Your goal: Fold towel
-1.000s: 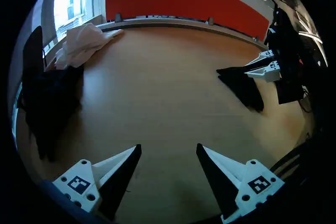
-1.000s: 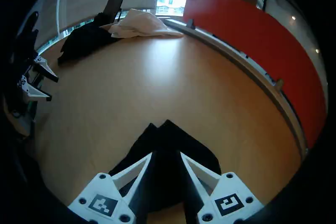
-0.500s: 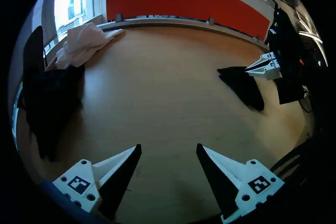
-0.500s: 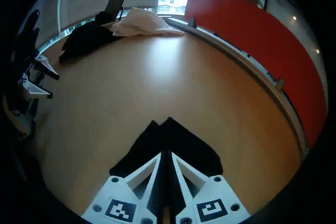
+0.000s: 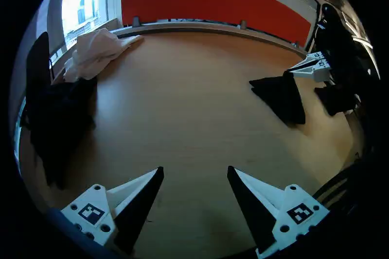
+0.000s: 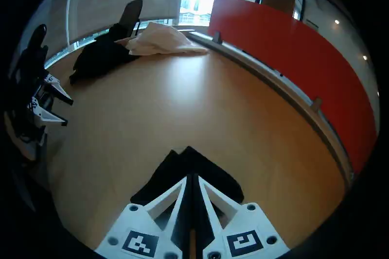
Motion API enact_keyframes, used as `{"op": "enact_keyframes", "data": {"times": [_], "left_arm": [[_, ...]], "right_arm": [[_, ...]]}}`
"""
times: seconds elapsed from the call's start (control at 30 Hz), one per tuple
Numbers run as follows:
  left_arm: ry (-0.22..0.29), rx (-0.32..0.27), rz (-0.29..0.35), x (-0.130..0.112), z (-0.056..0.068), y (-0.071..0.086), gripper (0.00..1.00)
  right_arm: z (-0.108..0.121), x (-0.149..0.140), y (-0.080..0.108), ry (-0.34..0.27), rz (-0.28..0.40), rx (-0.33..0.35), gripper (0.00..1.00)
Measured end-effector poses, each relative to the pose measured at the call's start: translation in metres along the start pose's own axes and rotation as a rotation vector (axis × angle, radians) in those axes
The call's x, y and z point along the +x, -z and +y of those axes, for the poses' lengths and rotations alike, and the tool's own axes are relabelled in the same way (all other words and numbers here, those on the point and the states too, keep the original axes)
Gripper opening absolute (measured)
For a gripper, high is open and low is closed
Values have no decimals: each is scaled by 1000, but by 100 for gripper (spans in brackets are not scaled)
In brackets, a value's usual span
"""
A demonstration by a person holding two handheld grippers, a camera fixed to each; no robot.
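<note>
A black towel (image 5: 281, 97) lies on the wooden table (image 5: 194, 98) at the right of the left gripper view, one edge pulled up to my right gripper (image 5: 297, 69). In the right gripper view my right gripper (image 6: 193, 179) is shut on that towel (image 6: 216, 181), whose dark cloth spreads out on both sides of the fingers. My left gripper (image 5: 194, 174) hovers open above bare wood near the table's front, nothing between its fingers. It also appears far left in the right gripper view, the left gripper (image 6: 65, 110) held by a person's dark-sleeved hand.
A cream cloth (image 5: 95, 50) is heaped at the table's far left corner, a black cloth pile (image 5: 58, 113) beside it. A red partition (image 5: 219, 1) runs behind the raised back edge. A dark chair back (image 6: 130, 11) stands by the window.
My right gripper's fingers have come together on the black towel and raised its edge off the table. My left gripper has stayed where it was, open.
</note>
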State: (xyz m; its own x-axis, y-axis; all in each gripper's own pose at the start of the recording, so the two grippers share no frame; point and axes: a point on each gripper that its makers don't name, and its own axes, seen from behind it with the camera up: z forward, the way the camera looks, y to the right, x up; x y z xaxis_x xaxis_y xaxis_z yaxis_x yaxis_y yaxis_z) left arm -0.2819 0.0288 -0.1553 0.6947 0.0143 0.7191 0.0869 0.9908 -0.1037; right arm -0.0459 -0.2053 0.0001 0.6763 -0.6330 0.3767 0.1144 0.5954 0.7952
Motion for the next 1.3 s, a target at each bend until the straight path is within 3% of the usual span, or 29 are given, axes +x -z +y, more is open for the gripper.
{"op": "enact_keyframes", "data": {"times": [0.77, 1.3], "left_arm": [[-32, -11, 31, 19, 8, 6, 97], [-60, -31, 36, 26, 19, 6, 97]], "right_arm": [[55, 82, 87, -45, 186, -149, 2], [101, 62, 124, -91, 180, -261, 2]]}}
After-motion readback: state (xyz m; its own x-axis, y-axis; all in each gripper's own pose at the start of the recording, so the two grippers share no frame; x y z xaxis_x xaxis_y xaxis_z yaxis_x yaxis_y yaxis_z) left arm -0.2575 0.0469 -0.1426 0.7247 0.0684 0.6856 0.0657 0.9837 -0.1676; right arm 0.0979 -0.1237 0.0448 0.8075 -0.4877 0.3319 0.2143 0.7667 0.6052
